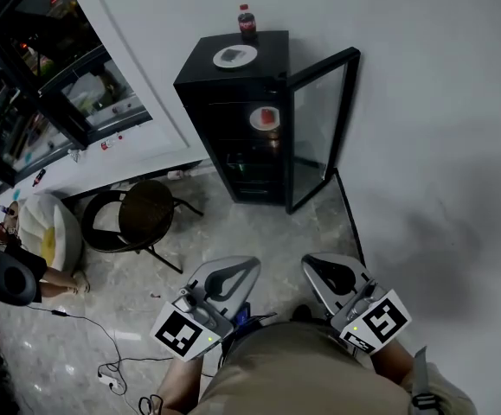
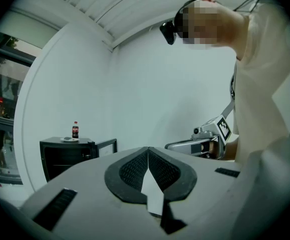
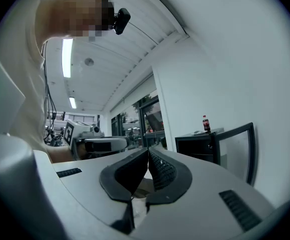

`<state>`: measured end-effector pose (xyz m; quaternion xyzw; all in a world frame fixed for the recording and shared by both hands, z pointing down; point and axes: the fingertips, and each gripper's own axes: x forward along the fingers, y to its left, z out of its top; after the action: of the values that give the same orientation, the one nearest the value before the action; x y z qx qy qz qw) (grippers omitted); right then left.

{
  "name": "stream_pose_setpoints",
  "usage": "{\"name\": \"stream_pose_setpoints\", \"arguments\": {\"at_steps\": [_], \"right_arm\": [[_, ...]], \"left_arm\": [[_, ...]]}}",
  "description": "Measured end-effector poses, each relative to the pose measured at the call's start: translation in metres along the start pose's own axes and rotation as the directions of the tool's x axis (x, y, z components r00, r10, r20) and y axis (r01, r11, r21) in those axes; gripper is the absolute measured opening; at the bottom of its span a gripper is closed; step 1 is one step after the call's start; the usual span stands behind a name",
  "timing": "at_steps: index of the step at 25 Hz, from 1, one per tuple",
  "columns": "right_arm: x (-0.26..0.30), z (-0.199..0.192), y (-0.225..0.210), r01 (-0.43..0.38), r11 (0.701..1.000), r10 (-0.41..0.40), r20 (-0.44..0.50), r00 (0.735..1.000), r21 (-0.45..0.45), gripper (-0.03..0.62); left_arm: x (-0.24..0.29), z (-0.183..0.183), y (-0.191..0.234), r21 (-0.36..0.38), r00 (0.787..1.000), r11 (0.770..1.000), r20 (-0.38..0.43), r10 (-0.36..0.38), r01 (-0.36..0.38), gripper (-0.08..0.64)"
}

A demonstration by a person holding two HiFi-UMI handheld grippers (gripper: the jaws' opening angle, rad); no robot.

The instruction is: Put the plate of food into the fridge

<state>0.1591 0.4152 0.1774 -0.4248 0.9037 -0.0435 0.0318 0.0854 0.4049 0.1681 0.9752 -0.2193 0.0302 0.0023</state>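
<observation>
Head view: plate [image 1: 234, 56] atop the fridge [image 1: 202, 69] lies well ahead, more in line with the left gripper [image 1: 252, 264] than the right gripper [image 1: 311, 264]; both closed, empty

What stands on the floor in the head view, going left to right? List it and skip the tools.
White seat → stool → fridge → open door.
</observation>
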Motion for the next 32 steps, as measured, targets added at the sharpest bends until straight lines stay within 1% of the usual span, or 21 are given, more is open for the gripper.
{"name": "stream_pose_setpoints", "arguments": {"at_steps": [5,8,10,13,17,19,24,29,32], "right_arm": [[-0.013,0.003,-0.013,-0.059,0.997,0.058,0.025,0.998,0.040,0.021],[-0.021,0.002,-0.023,-0.058,0.997,0.056,0.041,0.998,0.052,0.021],[-0.024,-0.001,-0.028,-0.050,0.997,0.048,0.035,0.998,0.055,0.021],[-0.022,-0.001,-0.026,-0.051,0.999,0.051,0.033,0.998,0.011,0.020],[-0.022,0.008,-0.029,-0.046,0.998,0.049,0.064,0.997,-0.036,0.020],[-0.022,0.009,-0.031,-0.030,0.998,0.034,0.073,0.997,-0.054,0.020],[-0.011,0.011,-0.032,0.022,0.998,-0.017,0.082,0.996,-0.065,0.020],[0.021,0.011,-0.029,0.038,0.998,-0.036,0.049,0.998,-0.054,0.021],[0.045,0.006,-0.028,0.050,0.998,-0.050,0.028,0.998,-0.023,0.021]], "left_arm": [[0.018,0.004,-0.009,-0.002,1.000,1.000,-0.013,0.025,-0.025,0.011],[0.029,0.004,-0.015,0.010,0.999,1.000,-0.028,0.024,-0.023,0.011],[0.035,0.005,-0.019,0.005,0.999,1.000,-0.029,0.017,-0.016,0.011],[0.040,0.009,-0.022,-0.023,1.000,1.000,-0.008,-0.002,0.002,0.011],[0.051,0.011,-0.022,-0.020,0.999,0.999,0.014,-0.030,0.030,0.011],[0.054,0.008,-0.020,-0.029,0.999,0.999,0.021,-0.045,0.045,0.011],[0.049,0.006,-0.004,-0.071,0.995,0.995,0.070,-0.065,0.070,0.011],[0.033,0.012,0.031,-0.081,0.985,0.994,0.162,-0.057,0.071,0.011],[0.017,0.004,0.056,-0.103,0.991,0.993,0.125,-0.038,0.051,0.011]]}}
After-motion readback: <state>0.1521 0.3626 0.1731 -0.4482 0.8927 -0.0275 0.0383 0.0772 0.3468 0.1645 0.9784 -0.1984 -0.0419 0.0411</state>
